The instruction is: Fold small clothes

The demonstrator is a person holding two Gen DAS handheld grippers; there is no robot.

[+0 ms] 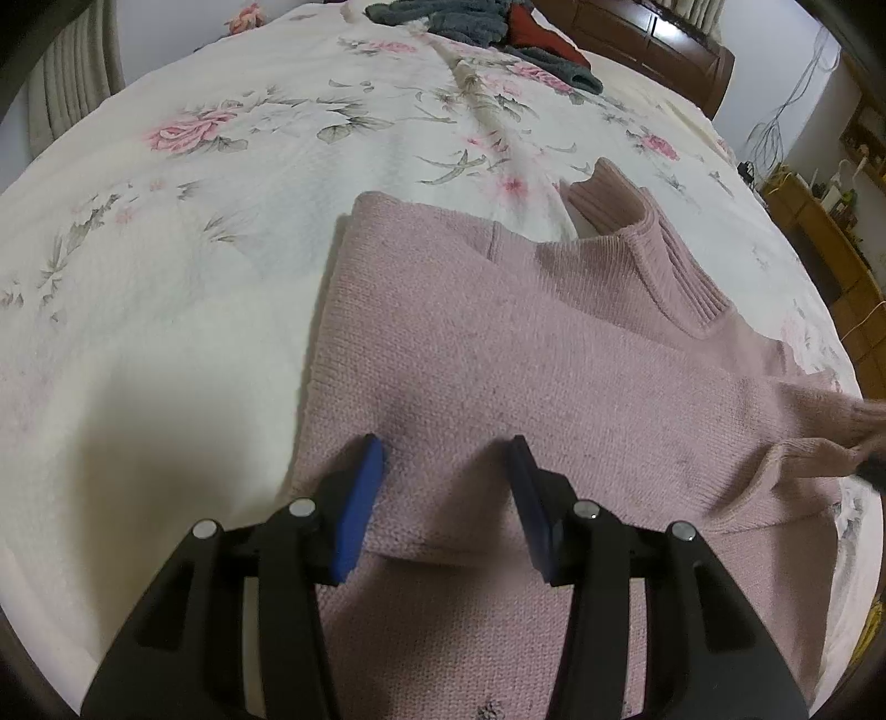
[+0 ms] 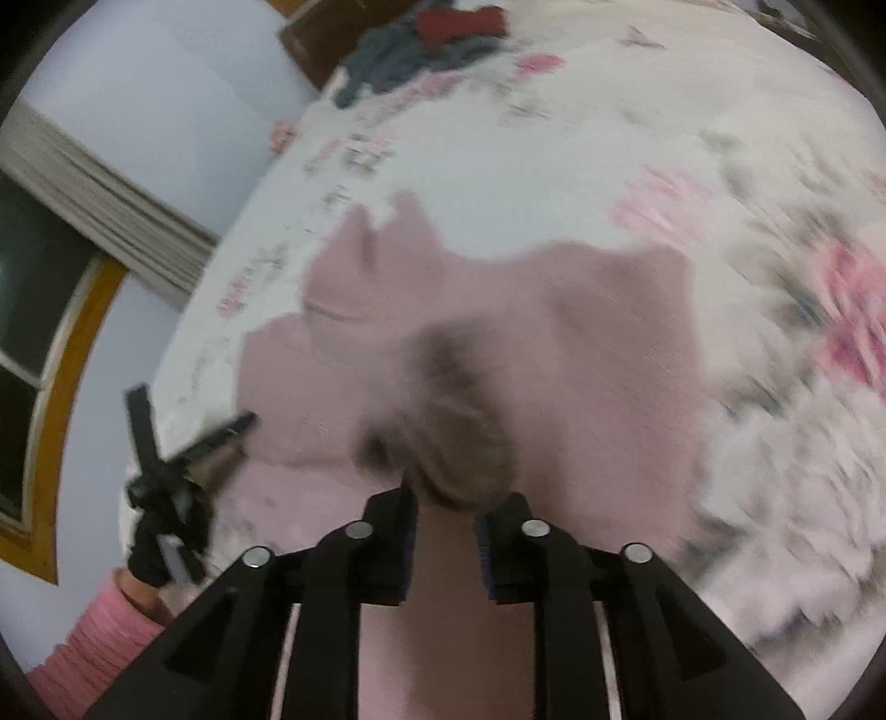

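One pink sweater (image 1: pixel 498 354) lies on the bed (image 1: pixel 166 277) toward its near edge, body partly folded, collar exposed — folding seems midway, one sleeve left. Left tool (image 1: pixel 448 498) hovers over the hem, jaws wide, holding nothing. Right tool (image 2: pixel 446 515) pinches a bunched sleeve cuff (image 2: pixel 465 459); view blurred. One dark clothes heap (image 1: pixel 476 22) waits at the far edge.

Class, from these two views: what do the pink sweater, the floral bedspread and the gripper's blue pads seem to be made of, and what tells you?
Sweater: knitted yarn, likely wool or acrylic; stitch rows, ribbed collar, fuzzy matte surface.
Bedspread: soft woven fabric, perhaps cotton; matte, fine texture, printed roses.
Pads of the left gripper: probably rubber or foam; smooth, dull blue on black, likely plastic, fingers.
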